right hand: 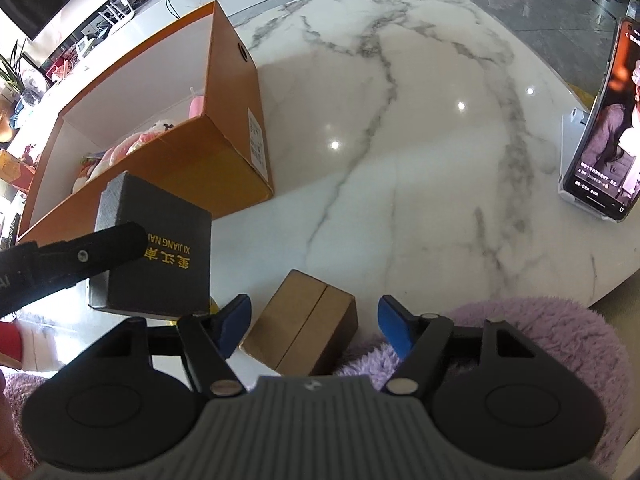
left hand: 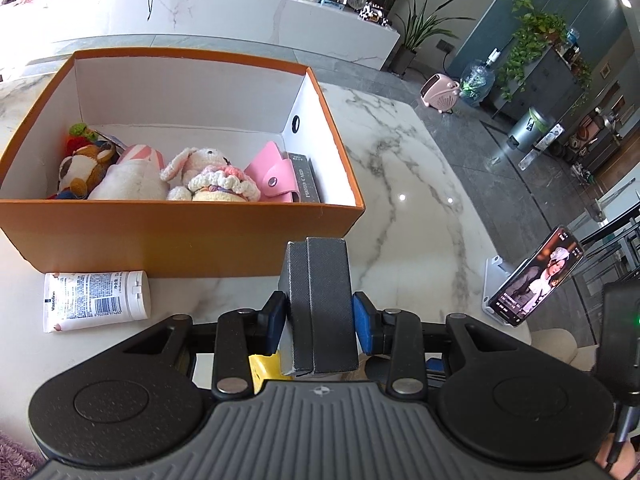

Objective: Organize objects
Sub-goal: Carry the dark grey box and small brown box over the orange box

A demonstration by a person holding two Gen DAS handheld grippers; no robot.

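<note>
left gripper [left hand: 320, 316] clamps the black box [left hand: 320, 304] by its sides, lifted near the orange box [left hand: 180, 236] for dropping in | right gripper [right hand: 314, 320] wide open, empty, straddling the brown box [right hand: 300, 320] on the table [right hand: 420, 160]

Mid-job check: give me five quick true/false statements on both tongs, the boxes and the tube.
1. The left tongs are shut on the black box. True.
2. The black box is already inside the orange box. False: it is held in front of it, outside.
3. The right tongs grip the brown box. False: they are open, the box lies between the fingers.
4. A Vaseline tube lies on the marble table outside the orange box. True.
5. The orange box is empty. False: plush toys and a pink pouch lie inside.
</note>
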